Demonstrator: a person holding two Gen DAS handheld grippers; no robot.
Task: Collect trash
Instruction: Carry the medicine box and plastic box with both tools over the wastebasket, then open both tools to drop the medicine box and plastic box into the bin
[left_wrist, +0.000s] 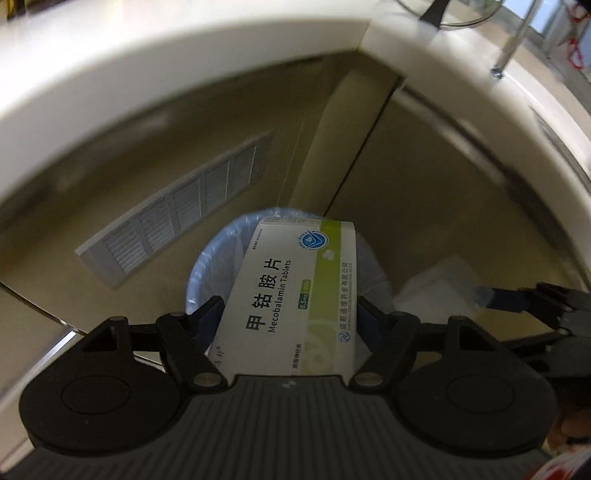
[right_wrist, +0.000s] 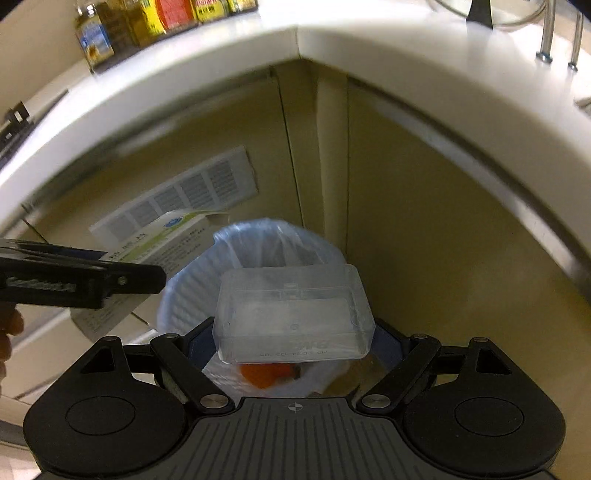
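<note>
The left tool (left_wrist: 291, 317) is clamped on the tablet box (left_wrist: 291, 291); the right tool (right_wrist: 295, 347) is clamped on a clear plastic container (right_wrist: 293, 314). Both hang above the lined bin (right_wrist: 192, 295) under the surface (right_wrist: 369, 40). Centre each over the opening before releasing. The bin's contents, seemingly something orange, are mostly hidden.

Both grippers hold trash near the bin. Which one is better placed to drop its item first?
Probably right. The right gripper holds the clear plastic box directly over the bin. The left gripper holds the tablet box beside the rim.
</note>
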